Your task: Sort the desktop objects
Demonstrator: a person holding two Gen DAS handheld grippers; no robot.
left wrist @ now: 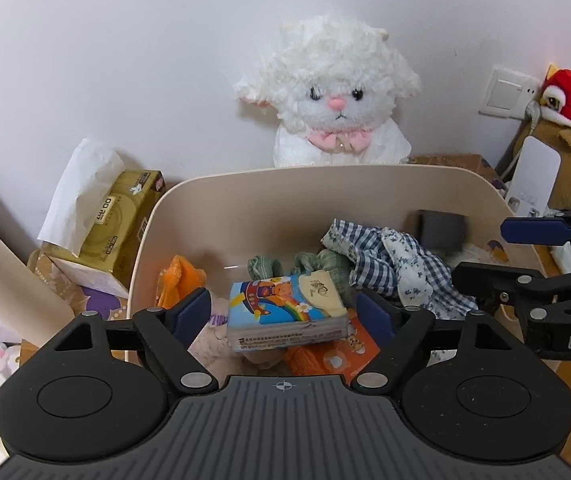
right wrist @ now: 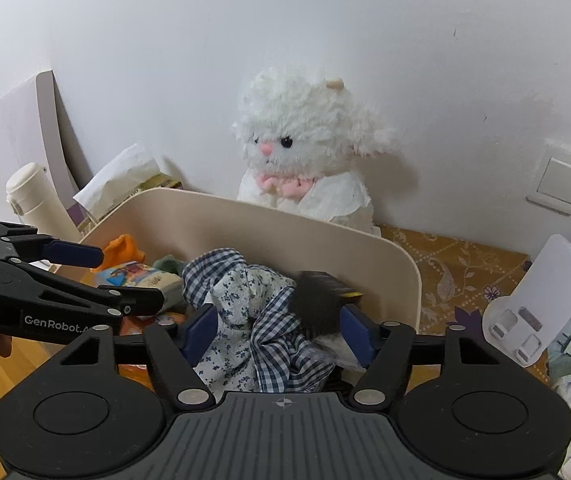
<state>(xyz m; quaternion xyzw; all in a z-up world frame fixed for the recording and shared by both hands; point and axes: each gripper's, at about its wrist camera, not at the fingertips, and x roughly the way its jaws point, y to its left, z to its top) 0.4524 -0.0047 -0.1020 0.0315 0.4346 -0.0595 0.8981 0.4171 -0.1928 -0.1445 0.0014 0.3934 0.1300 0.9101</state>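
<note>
1. Tissue packet (left wrist: 285, 312): lies in the beige bin (left wrist: 269, 200) on loose items, between the left gripper (left wrist: 285, 316) jaws, spread, not touching.
2. Risk: closing off-centre tips it deeper.
3. Right gripper (right wrist: 275, 334): jaws apart over checked cloth (right wrist: 245, 320); may snag.

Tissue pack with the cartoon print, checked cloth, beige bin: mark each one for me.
tissue pack (left wrist: 281, 308), left wrist view, on its printed top face
checked cloth (right wrist: 261, 320), right wrist view, on the bunched middle folds
beige bin (right wrist: 285, 232), right wrist view, on its bare far wall
</note>
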